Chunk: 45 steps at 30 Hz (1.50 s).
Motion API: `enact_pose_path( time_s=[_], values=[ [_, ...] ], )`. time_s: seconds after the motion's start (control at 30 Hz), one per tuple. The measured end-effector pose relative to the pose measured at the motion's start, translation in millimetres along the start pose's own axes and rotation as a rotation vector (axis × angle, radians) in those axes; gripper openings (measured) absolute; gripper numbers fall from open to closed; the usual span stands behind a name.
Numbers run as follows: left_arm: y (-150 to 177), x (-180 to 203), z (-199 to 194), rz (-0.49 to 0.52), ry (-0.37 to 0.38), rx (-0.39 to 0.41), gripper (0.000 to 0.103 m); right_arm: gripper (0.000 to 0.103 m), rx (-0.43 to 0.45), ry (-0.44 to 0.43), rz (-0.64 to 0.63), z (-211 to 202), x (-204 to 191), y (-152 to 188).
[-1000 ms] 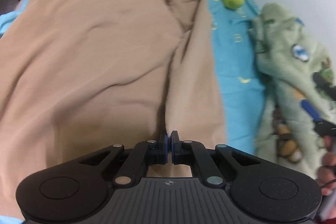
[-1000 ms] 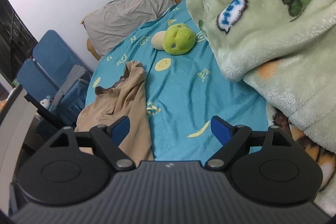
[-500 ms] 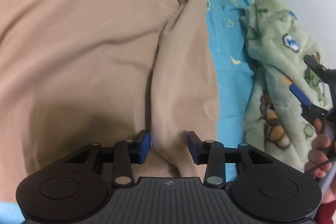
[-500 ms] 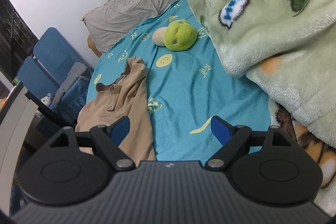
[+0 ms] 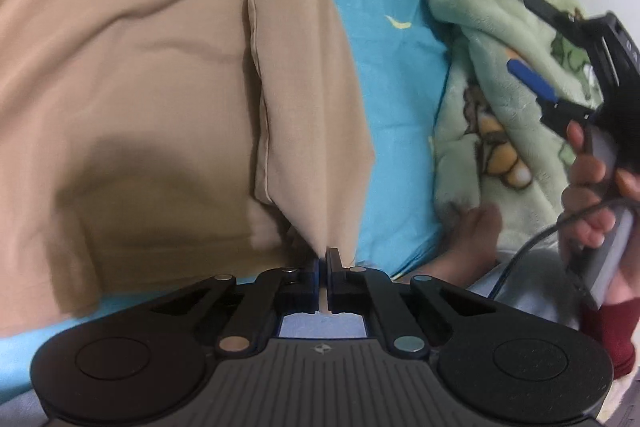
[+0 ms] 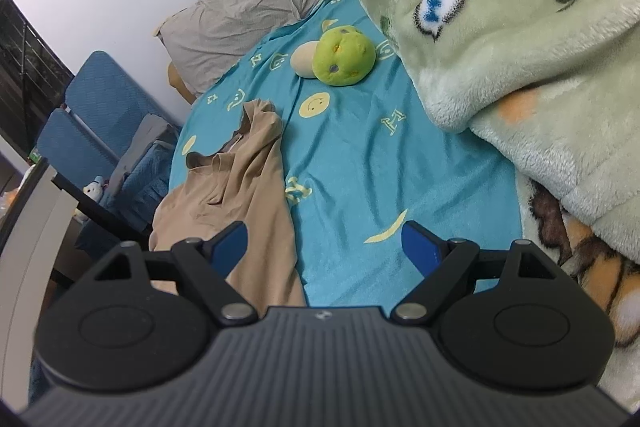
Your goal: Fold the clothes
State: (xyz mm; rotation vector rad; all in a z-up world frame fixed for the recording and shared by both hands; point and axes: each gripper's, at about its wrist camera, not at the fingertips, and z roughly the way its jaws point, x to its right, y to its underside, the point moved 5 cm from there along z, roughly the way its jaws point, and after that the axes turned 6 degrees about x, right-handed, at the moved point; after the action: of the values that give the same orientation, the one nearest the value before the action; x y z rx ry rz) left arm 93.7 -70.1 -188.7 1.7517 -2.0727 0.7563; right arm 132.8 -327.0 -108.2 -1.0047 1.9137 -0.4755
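A tan garment (image 5: 140,75) lies spread on the turquoise bed sheet (image 5: 396,75). My left gripper (image 5: 323,261) is shut on the near corner of the garment's folded right flap, at the bed's near edge. The garment also shows in the right wrist view (image 6: 236,187), at the left of the sheet. My right gripper (image 6: 324,245) is open and empty, held above the sheet (image 6: 368,163). It also shows at the right of the left wrist view (image 5: 532,43), over the blanket.
A green fleece blanket (image 6: 520,39) is heaped along the right of the bed. A green plush toy (image 6: 344,55) and a grey pillow (image 6: 244,15) lie at the far end. Blue chairs (image 6: 92,123) stand to the left of the bed.
My left gripper opened half a second ago and has shut again on the corner of the tan flap, nearer the bed's edge. The right gripper stayed open and barely moved.
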Motion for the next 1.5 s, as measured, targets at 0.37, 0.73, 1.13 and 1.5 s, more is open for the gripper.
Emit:
enact_pose_path(
  time_s=[0.37, 0.73, 1.13, 1.5],
  values=[
    [-13.2, -22.3, -38.3, -0.015, -0.095, 0.139, 0.058, 0.086, -0.009, -0.026, -0.074, -7.3, -22.2, 9.8],
    [-190.8, -48.0, -35.4, -0.157, -0.151, 0.539, 0.072, 0.086, -0.018, 0.003, -0.114, 29.3, -32.9, 11.4],
    [-274.1, -42.6, 32.1, -0.101, -0.175, 0.702, 0.002, 0.085, -0.035, 0.037, -0.101, 59.8, -30.6, 12.2],
    [-294.9, -52.1, 26.2, 0.005, -0.42, 0.687, 0.005, 0.085, -0.049, 0.058, -0.077, 76.7, -24.6, 13.1]
  ],
)
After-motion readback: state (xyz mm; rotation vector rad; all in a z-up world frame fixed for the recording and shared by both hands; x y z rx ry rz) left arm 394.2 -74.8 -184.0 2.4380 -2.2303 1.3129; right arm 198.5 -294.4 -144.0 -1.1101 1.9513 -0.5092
